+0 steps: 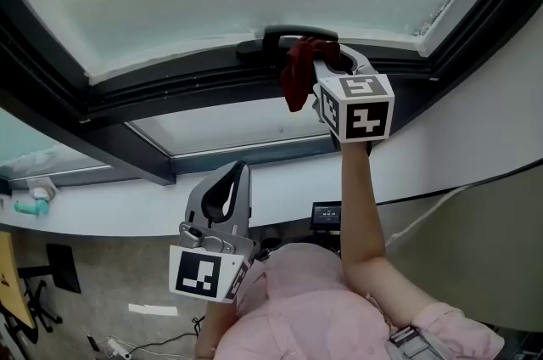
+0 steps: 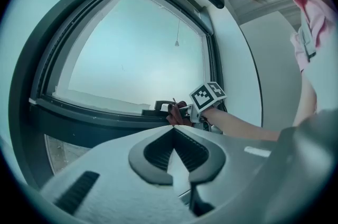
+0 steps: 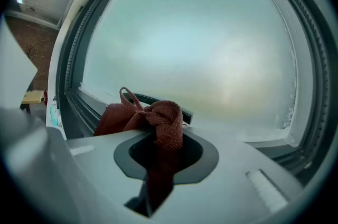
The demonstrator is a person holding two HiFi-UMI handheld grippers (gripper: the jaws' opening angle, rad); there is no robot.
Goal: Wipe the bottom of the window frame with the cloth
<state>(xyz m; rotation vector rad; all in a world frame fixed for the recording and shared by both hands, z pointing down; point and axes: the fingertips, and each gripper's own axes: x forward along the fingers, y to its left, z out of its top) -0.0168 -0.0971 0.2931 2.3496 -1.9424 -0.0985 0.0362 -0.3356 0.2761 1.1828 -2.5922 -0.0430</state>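
A dark red cloth (image 1: pixel 299 71) is pinched in my right gripper (image 1: pixel 327 61), which is raised to the bottom rail of the dark window frame (image 1: pixel 170 82), right beside the black window handle (image 1: pixel 284 37). In the right gripper view the cloth (image 3: pixel 153 120) bunches out between the shut jaws, in front of the handle (image 3: pixel 153 101) and the frosted pane (image 3: pixel 200 43). My left gripper (image 1: pixel 231 190) hangs low near the person's body, jaws together and empty. The left gripper view shows the right gripper's marker cube (image 2: pixel 207 96) and the cloth (image 2: pixel 177 114) at the frame.
A white sill ledge (image 1: pixel 127 210) runs below the window, with a teal object (image 1: pixel 34 205) at its left end. A small black device (image 1: pixel 327 216) sits under the sill. A white wall (image 1: pixel 501 120) closes the right side. Floor with cables shows bottom left.
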